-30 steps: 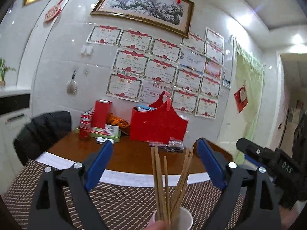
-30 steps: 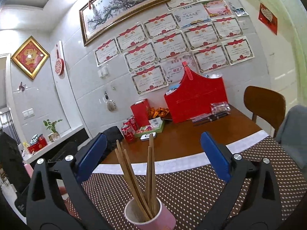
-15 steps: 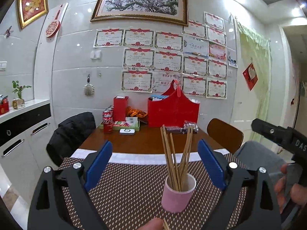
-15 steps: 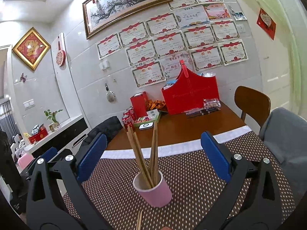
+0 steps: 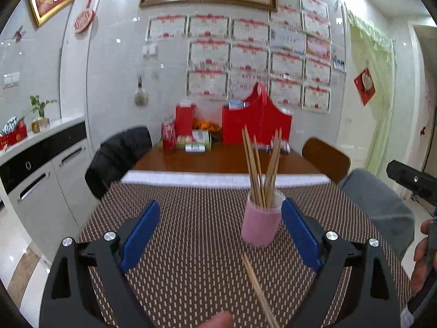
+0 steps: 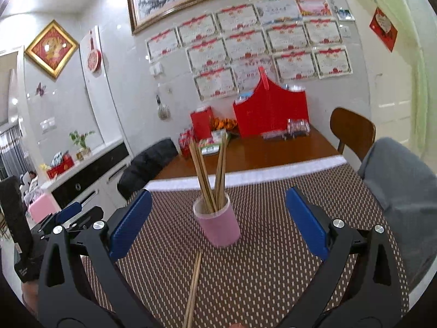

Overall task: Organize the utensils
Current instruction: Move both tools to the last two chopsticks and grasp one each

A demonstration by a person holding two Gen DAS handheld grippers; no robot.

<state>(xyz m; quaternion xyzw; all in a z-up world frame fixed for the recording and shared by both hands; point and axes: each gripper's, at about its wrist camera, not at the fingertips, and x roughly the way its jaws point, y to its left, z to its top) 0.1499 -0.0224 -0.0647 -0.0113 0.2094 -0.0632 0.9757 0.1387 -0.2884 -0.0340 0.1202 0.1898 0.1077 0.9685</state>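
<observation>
Left wrist view shows the left gripper (image 5: 218,232) with its blue-padded jaws spread wide and empty, hanging over the brown dotted placemat (image 5: 191,213). The pink cup (image 5: 260,225) stands upright on the mat, close beside the right-hand pad, with a bundle of chopsticks (image 5: 260,169) fanned out inside it. One more pair of chopsticks (image 5: 256,287) lies flat on the mat in front of the cup, running toward the camera.

Over the last second both cameras have pulled back and tipped down. The cup, which filled the bottom edge a second ago, now sits whole and farther off, and the loose pair, just peeking in half a second ago, now lies plainly in sight.

From the right wrist view, the right gripper (image 6: 218,224) is likewise spread and holds nothing; the pink cup (image 6: 217,224) stands between its pads but farther out, and the loose chopsticks (image 6: 194,287) run along the midline toward the lens.

That retreat probably means the standing bundle is settled and the loose pair is the remaining work. Either gripper would have to drop low and close across the thin sticks, which lie flat on the textured mat and may roll or split apart.
</observation>
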